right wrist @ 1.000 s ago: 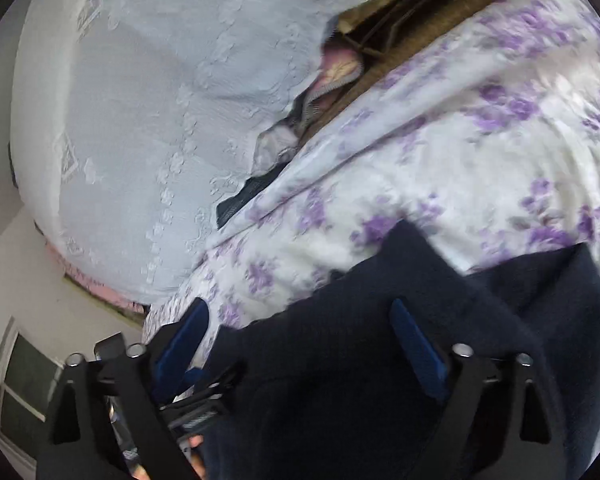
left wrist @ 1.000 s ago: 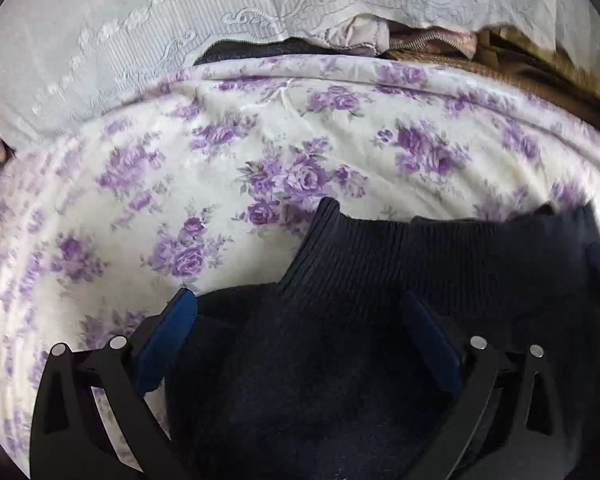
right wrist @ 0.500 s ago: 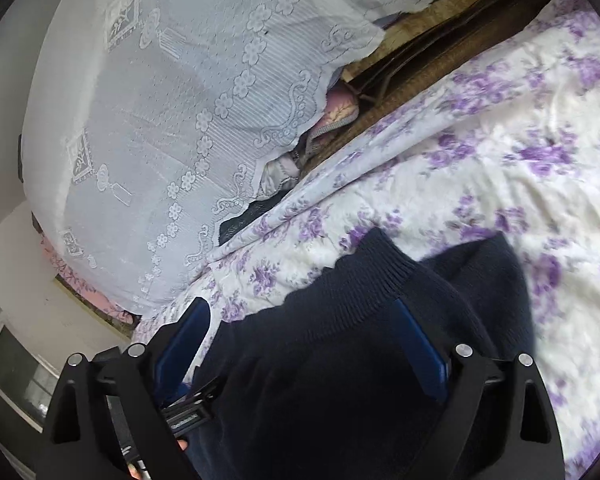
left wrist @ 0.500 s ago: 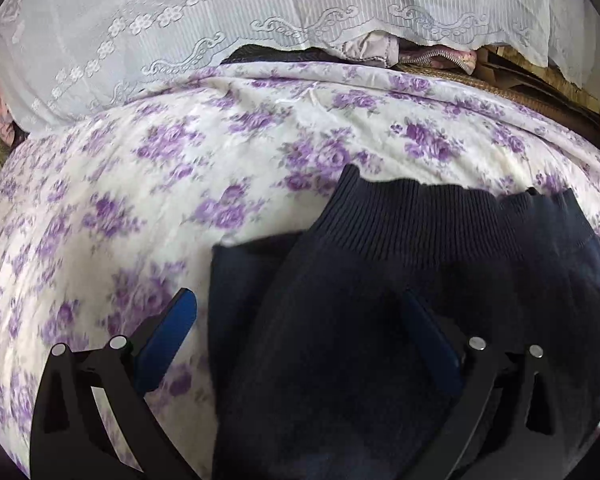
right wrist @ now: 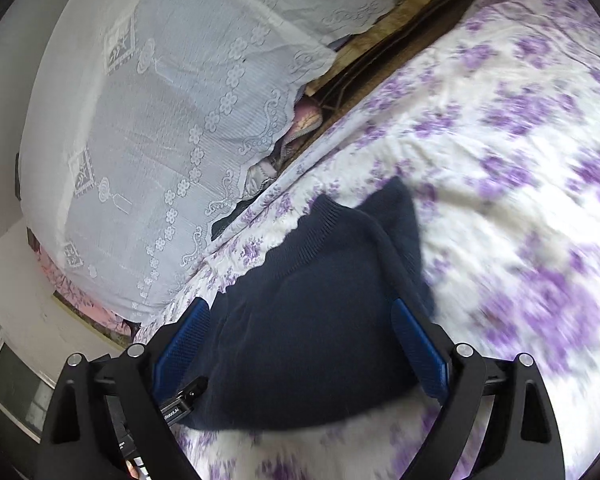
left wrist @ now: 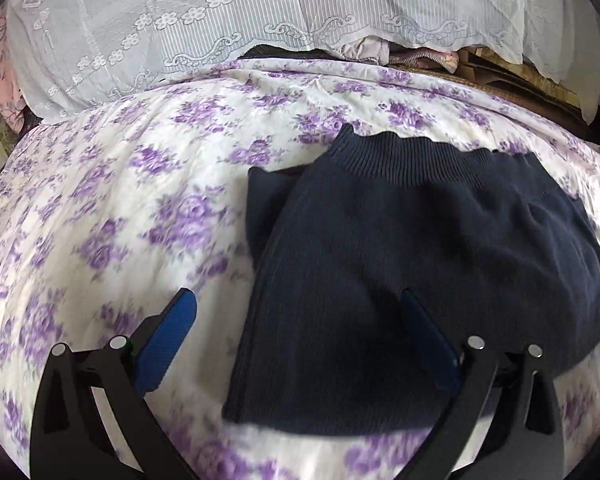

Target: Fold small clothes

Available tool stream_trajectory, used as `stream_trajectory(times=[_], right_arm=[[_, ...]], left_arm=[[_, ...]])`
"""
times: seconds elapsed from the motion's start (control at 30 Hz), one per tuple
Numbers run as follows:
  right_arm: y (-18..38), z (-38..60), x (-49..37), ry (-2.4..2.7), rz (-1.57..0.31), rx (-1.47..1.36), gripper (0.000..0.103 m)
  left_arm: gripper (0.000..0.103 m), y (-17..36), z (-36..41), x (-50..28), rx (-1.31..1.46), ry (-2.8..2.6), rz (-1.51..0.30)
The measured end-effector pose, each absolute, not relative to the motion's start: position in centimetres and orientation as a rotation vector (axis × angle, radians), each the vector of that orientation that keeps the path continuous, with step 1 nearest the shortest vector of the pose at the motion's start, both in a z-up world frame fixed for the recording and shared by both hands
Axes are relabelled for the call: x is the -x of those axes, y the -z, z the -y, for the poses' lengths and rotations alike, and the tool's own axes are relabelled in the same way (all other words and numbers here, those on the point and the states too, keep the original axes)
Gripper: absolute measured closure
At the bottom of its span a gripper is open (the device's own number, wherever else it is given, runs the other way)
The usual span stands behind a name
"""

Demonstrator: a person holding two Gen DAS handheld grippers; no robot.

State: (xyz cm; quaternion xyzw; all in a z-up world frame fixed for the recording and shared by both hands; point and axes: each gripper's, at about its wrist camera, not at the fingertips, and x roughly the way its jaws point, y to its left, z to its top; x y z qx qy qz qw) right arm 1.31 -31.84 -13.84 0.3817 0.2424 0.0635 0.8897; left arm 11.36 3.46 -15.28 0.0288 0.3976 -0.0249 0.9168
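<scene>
Folded jumper (left wrist: 420,264) on bed (left wrist: 120,208), both claws (left wrist: 296,344) (right wrist: 300,344) wide, holding nothing; could snag its 6 o'clock edge, undoing the fold.

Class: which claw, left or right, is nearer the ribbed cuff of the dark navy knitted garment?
Hard to call; perhaps the right. The right claw straddles the dark navy knitted garment below its ribbed cuff. The left claw straddles the garment's edge, its cuff appearing farther.
</scene>
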Motion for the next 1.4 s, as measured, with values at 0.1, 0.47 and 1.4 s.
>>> stream_trajectory(times=[0.1, 0.47, 1.4], right_arm=[[14.2, 32.0, 0.7, -0.137, -0.507, -0.819, 0.010], [14.9, 30.4, 5.6, -0.138, -0.546, -0.816, 0.010], [15.6, 30.6, -7.7, -0.070, -0.566, -0.794, 0.007]], left_arm=[[0.005, 15.2, -3.7, -9.9, -0.068, 0.048, -0.809], [0.005, 15.3, -4.3, -5.6, -0.094, 0.050, -0.800], [0.005, 13.9, 5.2, -13.0, -0.157, 0.075, -0.833]])
